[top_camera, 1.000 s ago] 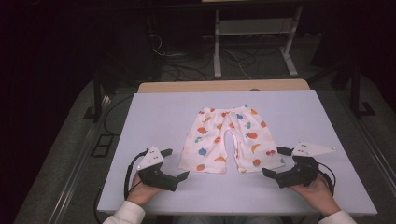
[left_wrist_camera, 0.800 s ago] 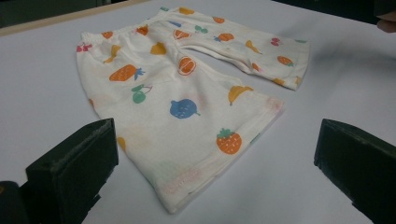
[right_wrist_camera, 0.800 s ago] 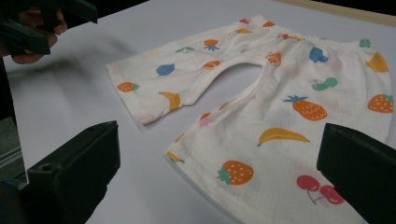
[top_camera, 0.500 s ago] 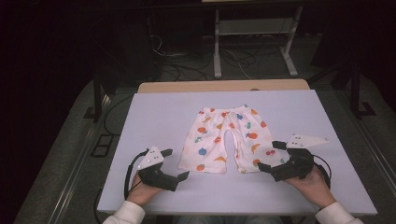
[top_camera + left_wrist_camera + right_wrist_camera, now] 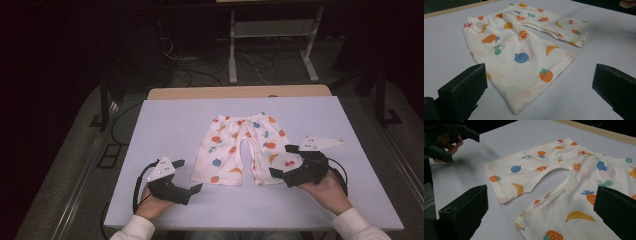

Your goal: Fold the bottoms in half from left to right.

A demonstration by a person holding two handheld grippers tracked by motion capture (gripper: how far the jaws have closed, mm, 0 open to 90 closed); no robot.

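A small pair of cream pants printed with fruit lies flat on the table, waistband at the far side, legs toward me. My left gripper is open on the table just left of the left leg's hem. My right gripper is open at the outer edge of the right leg, its jaws reaching over the cloth near the hem. In the left gripper view, the left gripper frames the pants with nothing held. In the right gripper view, the right gripper straddles the pants.
The pale table has a wooden strip along its far edge. Behind it stand a metal frame and floor cables. The other hand's gripper shows far off in the right gripper view.
My right gripper has moved left and forward, from beside the pants onto the edge of the right leg. The left gripper has barely moved.
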